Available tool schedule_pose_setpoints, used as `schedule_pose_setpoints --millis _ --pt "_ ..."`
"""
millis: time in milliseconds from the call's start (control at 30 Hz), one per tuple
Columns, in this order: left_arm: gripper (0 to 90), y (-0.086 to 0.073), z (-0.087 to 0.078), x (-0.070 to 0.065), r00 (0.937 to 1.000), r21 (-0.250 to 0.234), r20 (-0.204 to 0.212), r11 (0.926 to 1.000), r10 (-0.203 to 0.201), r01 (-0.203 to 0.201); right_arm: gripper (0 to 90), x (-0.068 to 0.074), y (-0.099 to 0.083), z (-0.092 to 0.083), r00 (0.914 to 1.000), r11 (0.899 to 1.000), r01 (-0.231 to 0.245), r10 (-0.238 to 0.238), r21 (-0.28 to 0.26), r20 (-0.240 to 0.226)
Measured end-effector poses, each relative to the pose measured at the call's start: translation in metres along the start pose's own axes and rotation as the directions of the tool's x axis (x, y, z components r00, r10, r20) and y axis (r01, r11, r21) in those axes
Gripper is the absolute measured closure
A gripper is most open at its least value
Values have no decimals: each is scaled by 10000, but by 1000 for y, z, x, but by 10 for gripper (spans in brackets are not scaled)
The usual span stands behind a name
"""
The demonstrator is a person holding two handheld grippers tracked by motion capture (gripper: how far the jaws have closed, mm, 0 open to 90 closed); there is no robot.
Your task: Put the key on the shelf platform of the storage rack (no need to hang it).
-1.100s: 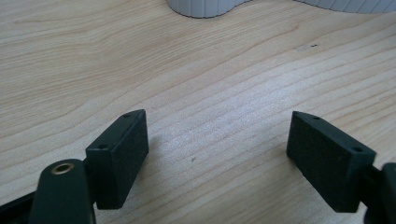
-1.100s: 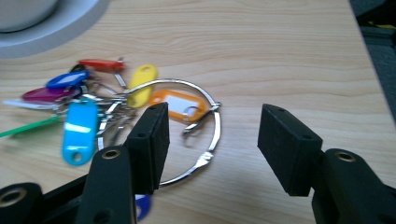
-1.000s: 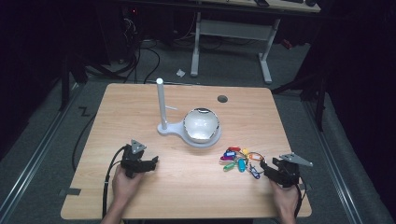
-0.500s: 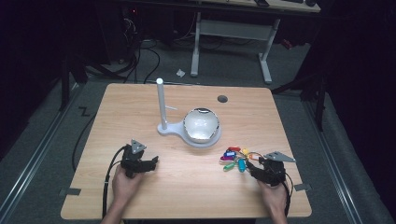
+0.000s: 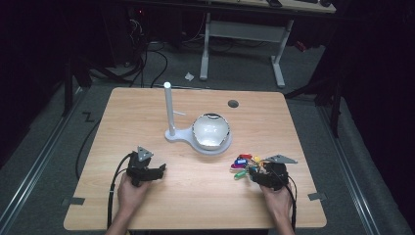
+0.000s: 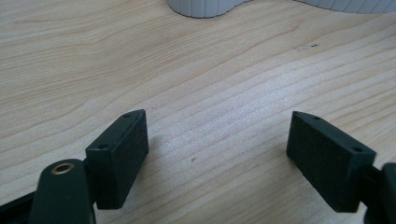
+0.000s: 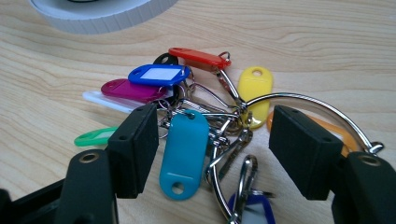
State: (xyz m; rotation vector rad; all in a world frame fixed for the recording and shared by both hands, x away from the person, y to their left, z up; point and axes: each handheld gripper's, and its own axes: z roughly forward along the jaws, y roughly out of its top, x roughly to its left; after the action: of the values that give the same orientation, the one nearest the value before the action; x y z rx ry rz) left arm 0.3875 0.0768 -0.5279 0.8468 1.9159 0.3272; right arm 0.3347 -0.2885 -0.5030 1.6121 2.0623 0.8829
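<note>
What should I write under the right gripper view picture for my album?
The right gripper, jaws open wide, reaches over a bunch of colourful key tags on a metal ring on the wooden table.

Key bunch [image 7: 205, 126]: coloured plastic key tags on a large metal ring [image 7: 303, 100], lying flat and fanned out on the tabletop [image 5: 195, 196], near-right area. Tags seen: red, blue, magenta, white, green, yellow, orange, teal [image 7: 184, 154]. Teal tag nearest, flat, hole end toward the near edge. Ring loops to the right.
</note>
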Motion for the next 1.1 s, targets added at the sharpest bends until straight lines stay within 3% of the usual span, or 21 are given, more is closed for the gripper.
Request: schedule_pose_setpoints --millis 167,300,433,500,633,900,1000,1100 --pt "211 0 0 0 10000 1 0 10000 -2 2 324 2 0 12 10000 9995 52 -54 307 79" --pt "211 0 0 0 10000 -1 -3 10000 -3 3 339 4 1 16 9991 9992 312 -318 238 276" --pt "211 0 0 0 10000 -1 -7 10000 -11 11 453 8 0 16 9953 9973 716 -725 160 646" --pt "211 0 0 0 10000 1 1 10000 -2 2 505 8 -1 16 9952 9968 786 -791 108 583" --pt "211 0 0 0 10000 2 -1 10000 -1 1 698 8 0 15 9932 9938 1108 -1109 65 366" --pt "211 0 0 0 10000 2 -3 10000 -3 3 758 8 -1 12 9918 9918 1279 -1279 -21 -64" --pt "211 0 0 0 10000 4 1 10000 1 -1 828 8 0 8 9909 9910 1329 -1332 -169 -194" --pt "211 0 0 0 10000 2 -2 10000 -2 2 830 7 0 5 9912 9913 1292 -1299 -249 -267"
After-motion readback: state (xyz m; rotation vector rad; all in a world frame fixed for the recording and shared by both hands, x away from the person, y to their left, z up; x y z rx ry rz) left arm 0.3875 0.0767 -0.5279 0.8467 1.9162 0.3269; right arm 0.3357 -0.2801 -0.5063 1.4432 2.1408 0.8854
